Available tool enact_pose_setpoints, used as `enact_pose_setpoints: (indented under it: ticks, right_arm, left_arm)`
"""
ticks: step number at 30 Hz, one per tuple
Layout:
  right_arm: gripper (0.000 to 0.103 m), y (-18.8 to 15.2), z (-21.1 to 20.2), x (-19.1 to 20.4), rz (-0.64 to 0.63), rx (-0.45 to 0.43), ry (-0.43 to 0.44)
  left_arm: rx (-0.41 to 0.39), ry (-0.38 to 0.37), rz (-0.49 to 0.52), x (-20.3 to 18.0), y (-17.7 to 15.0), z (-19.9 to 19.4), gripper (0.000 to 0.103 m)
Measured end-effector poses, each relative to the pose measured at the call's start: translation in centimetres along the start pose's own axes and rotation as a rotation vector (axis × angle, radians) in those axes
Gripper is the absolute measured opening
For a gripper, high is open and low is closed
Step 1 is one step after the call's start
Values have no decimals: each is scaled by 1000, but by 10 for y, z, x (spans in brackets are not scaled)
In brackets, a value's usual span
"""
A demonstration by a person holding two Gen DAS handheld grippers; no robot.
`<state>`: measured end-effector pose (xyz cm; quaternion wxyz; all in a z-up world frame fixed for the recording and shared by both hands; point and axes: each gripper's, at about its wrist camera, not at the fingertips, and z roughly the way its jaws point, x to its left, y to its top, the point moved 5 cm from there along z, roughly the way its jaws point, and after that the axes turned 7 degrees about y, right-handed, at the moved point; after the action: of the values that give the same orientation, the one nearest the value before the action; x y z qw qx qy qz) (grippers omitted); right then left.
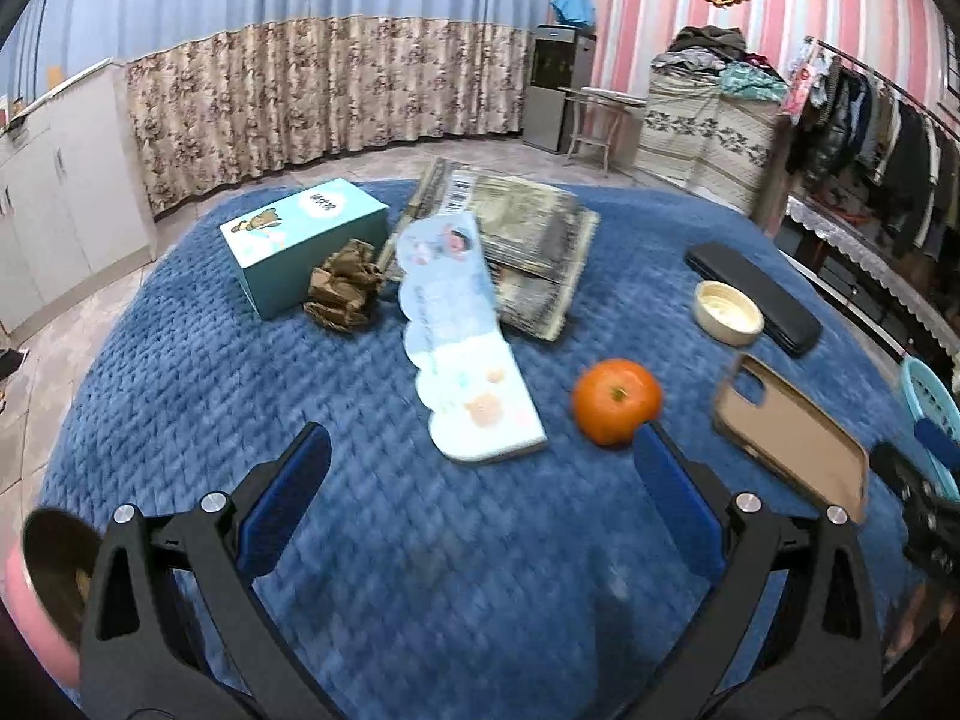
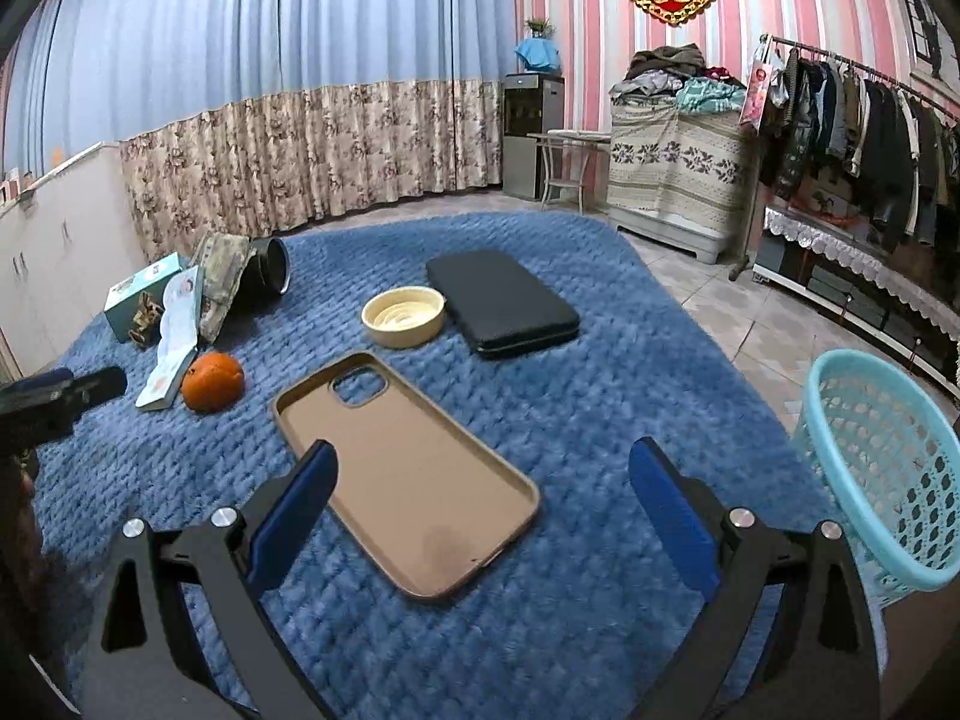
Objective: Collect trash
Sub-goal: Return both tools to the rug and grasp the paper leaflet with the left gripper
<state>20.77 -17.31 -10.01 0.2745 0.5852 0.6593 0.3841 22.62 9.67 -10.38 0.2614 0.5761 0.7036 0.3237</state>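
A crumpled brown paper wad lies on the blue blanket next to a teal box; it shows small in the right wrist view. A light blue mesh basket stands off the blanket's right edge, and its rim shows in the left wrist view. My left gripper is open and empty above the blanket, near an orange and a pale booklet. My right gripper is open and empty over a tan phone case.
A cream bowl, a black case, a stack of magazines and a dark cup lie on the blanket. A pink-rimmed bowl sits at the left. Tiled floor, cabinets and a clothes rack surround it.
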Motion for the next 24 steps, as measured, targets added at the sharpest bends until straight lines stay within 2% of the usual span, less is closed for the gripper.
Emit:
enact_pose_setpoints:
  ticks: [5, 7, 9, 11, 13, 14, 18, 23, 24]
  right_arm:
    - [95, -1, 12, 2, 3, 24, 6]
    - [95, 0, 14, 3, 3, 25, 7]
    - [95, 0, 14, 3, 6, 27, 11]
    - [95, 0, 15, 4, 9, 30, 11]
    - [95, 1, 17, 4, 9, 35, 11]
    - [95, 1, 19, 5, 7, 37, 8]
    - [95, 5, 18, 15, -20, 27, 6]
    - [95, 15, 16, 32, -31, 6, 36]
    - [95, 17, 17, 35, -31, 3, 43]
  left_arm:
    - [65, 13, -13, -1, 16, 38, 95]
    - [112, -7, -15, -5, 18, 52, 87]
    - [175, -37, -28, -8, 16, 66, 73]
    - [202, -41, -37, -8, 13, 73, 69]
    - [184, -51, -39, -9, 12, 71, 65]
    - [180, -53, -33, -9, 11, 69, 59]
    - [141, -39, -36, -6, 9, 59, 57]
    - [43, 23, -45, 16, 5, 29, 53]
    - [31, 40, -46, 23, 4, 25, 28]
